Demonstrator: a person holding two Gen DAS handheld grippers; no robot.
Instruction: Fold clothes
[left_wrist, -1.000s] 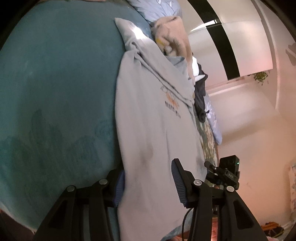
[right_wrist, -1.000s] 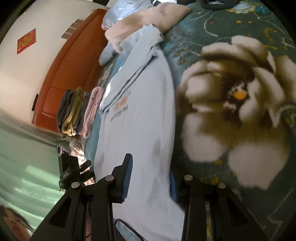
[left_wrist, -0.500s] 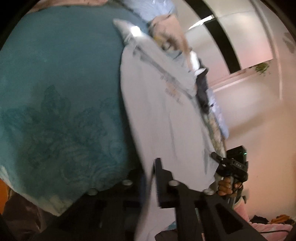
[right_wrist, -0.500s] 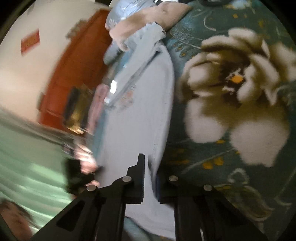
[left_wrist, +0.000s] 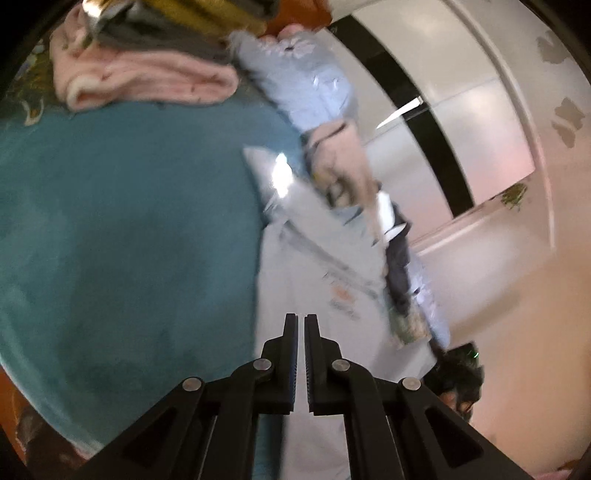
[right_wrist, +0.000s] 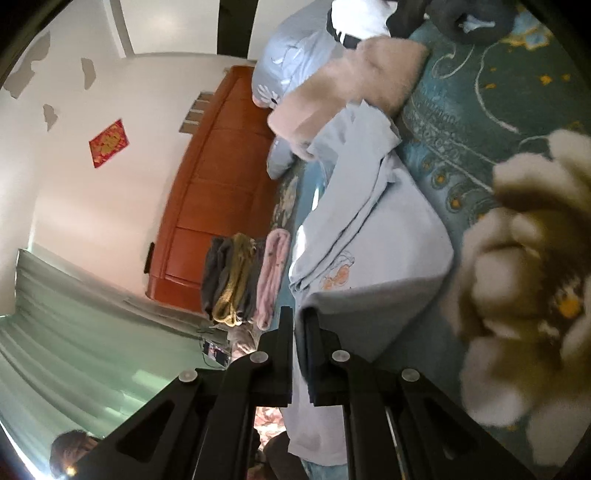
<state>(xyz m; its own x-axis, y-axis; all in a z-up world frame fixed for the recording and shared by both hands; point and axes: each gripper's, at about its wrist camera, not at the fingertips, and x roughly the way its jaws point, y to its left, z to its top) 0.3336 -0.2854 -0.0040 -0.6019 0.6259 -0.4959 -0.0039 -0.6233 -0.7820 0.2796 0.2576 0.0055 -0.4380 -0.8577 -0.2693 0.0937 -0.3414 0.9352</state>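
A pale grey-blue T-shirt (left_wrist: 314, 266) with an orange chest print lies lengthwise on the teal bedspread (left_wrist: 129, 221). My left gripper (left_wrist: 300, 321) is shut on the shirt's near hem, with a thin strip of cloth between its pads. In the right wrist view the T-shirt (right_wrist: 388, 229) has its near edge lifted and curled over toward the print. My right gripper (right_wrist: 299, 317) is shut on that raised edge at the opposite corner. The right gripper (left_wrist: 458, 369) also shows as a dark blur in the left wrist view.
A stack of folded clothes (right_wrist: 240, 277), grey, mustard and pink, stands by the orange-brown headboard (right_wrist: 221, 184). A fluffy pink garment (right_wrist: 351, 81) and a pale blue pillow (right_wrist: 291, 62) lie beyond the shirt's collar. A large cream flower pattern (right_wrist: 517, 277) covers the bedspread. A person's head (right_wrist: 70, 446) is low left.
Both grippers went from open astride the shirt's hem to shut on it. They have lifted the hem and moved it toward the collar, and the right corner now curls over.
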